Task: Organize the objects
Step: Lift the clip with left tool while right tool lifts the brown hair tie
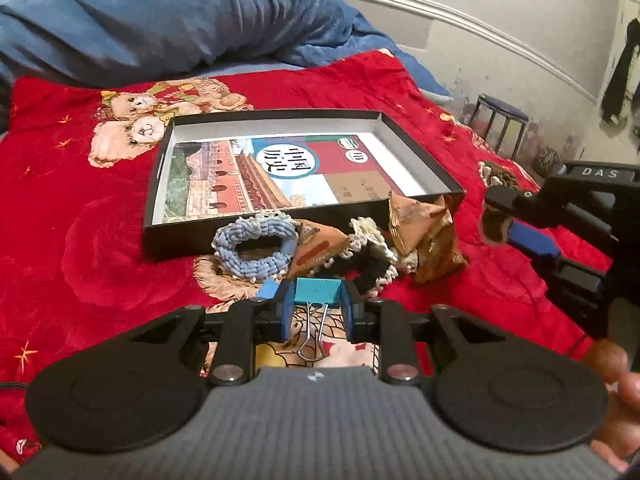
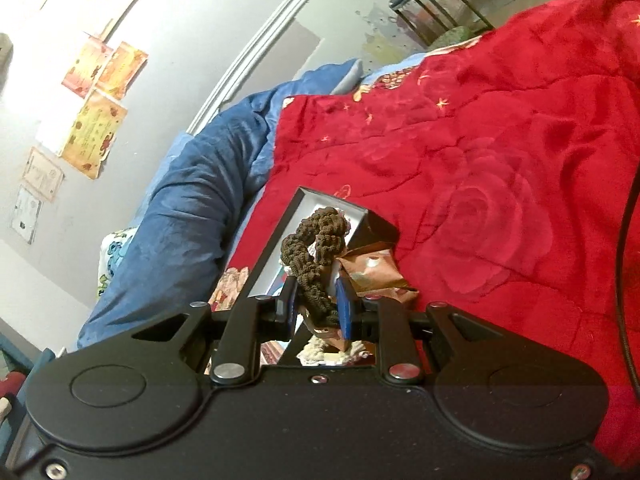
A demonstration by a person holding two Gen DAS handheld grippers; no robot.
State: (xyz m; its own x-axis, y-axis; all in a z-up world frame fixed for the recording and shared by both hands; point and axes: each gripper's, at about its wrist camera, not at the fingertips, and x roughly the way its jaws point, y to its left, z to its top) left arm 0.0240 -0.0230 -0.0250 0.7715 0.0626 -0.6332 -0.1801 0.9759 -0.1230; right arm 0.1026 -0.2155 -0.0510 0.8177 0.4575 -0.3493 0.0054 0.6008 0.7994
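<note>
On the far left of my left wrist view I see the red blanket [image 1: 80, 208] with the bear print, spread over the bed, and behind it a crumpled blue duvet [image 1: 160, 20]. Further right lies the shallow black box [image 1: 154, 184], open on top, with a book [image 1: 276, 172] flat on its floor, the cover facing up.

Just in front of the near wall of the box there is a small heap. From the left it starts with a light blue crochet scrunchie [image 1: 254, 250], then a tan snack packet [image 1: 320, 244], then a black and cream scrunchie [image 1: 370, 256], then a second snack packet [image 1: 420, 224] that leans on the corner of the box.

My left gripper [image 1: 318, 312] is in front of this heap. Its jaws are closed on a teal binder clip [image 1: 318, 291]; the wire handles of the clip hang toward the camera.

On the right side my right gripper [image 1: 504, 220] comes into the picture, above the blanket and apart from the heap. In the right wrist view its jaws [image 2: 320, 308] are closed on a brown crochet scrunchie [image 2: 316, 248], which stands up between the pads. Beyond the bed, at the right, a stool [image 1: 502, 120] stands near the wall.
</note>
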